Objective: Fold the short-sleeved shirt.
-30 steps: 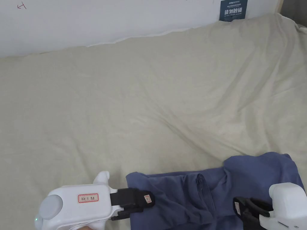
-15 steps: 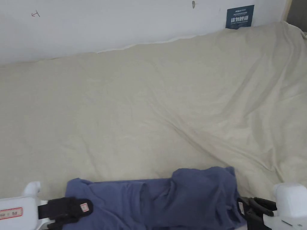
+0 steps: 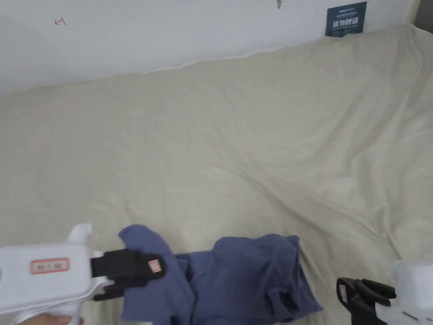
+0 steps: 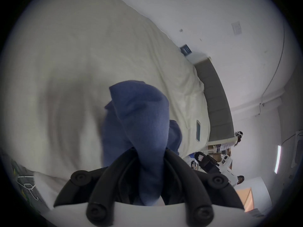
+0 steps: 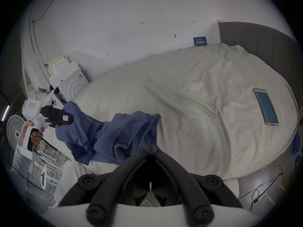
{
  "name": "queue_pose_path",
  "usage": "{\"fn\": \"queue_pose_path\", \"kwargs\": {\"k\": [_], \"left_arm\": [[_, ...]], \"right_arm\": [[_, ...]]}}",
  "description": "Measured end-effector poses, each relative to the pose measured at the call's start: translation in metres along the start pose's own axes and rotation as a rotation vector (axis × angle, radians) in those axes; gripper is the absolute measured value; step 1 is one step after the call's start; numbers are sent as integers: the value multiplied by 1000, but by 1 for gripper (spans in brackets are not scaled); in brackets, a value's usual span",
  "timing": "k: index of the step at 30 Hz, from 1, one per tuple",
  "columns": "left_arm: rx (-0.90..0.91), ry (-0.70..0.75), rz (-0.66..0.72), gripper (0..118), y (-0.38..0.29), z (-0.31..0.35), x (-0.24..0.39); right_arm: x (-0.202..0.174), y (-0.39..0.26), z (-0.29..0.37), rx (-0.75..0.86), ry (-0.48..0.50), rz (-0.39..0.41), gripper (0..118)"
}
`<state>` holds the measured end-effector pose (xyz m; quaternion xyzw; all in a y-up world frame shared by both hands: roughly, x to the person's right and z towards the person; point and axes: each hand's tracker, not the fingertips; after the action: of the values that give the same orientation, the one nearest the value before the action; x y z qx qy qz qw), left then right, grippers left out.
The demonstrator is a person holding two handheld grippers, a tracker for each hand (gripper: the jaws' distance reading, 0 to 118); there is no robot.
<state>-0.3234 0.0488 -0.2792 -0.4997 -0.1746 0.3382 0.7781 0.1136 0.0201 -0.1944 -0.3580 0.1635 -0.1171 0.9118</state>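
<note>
A blue short-sleeved shirt (image 3: 249, 275) lies bunched on the near edge of the bed, and its left end is lifted off the cover. My left gripper (image 3: 158, 271) is shut on that raised end. In the left gripper view the blue fabric (image 4: 139, 119) runs up from between the two jaws of the left gripper (image 4: 150, 150). My right gripper (image 3: 343, 294) sits low at the right, a short gap away from the shirt's right edge. In the right gripper view the right gripper (image 5: 150, 148) has its tips together with no cloth between them, and the shirt (image 5: 118, 132) lies just beyond.
The bed's beige cover (image 3: 211, 148) spreads wide and wrinkled up to a white wall. A phone (image 5: 265, 106) lies on the cover near the grey headboard (image 5: 262, 39). A blue sign (image 3: 346, 19) hangs on the wall. A fan (image 5: 14, 129) stands beyond the bed's other end.
The left gripper has raised its end of the shirt, and the cloth has bunched up towards it. The shirt's right edge now lies clear of the right gripper.
</note>
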Motion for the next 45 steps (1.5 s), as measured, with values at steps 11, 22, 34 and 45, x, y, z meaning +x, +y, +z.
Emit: {"fn": "queue_pose_path", "kwargs": {"k": [11,22,34,45], "left_arm": [[-213,237,-250,15,-1,-133,81],[-148,-110,-266,94,-24,-120,121],[-58,70,-207,51,-30,-81,60],[-86,168,-243,8,-34,-143,63]], "right_arm": [[52,-7,19,44,-17,-145,0],[55,-12,22,20,0,-133,0],[39,-5,23,49,23,-85,0],[43,-7,21,28,16,-67,0]]}}
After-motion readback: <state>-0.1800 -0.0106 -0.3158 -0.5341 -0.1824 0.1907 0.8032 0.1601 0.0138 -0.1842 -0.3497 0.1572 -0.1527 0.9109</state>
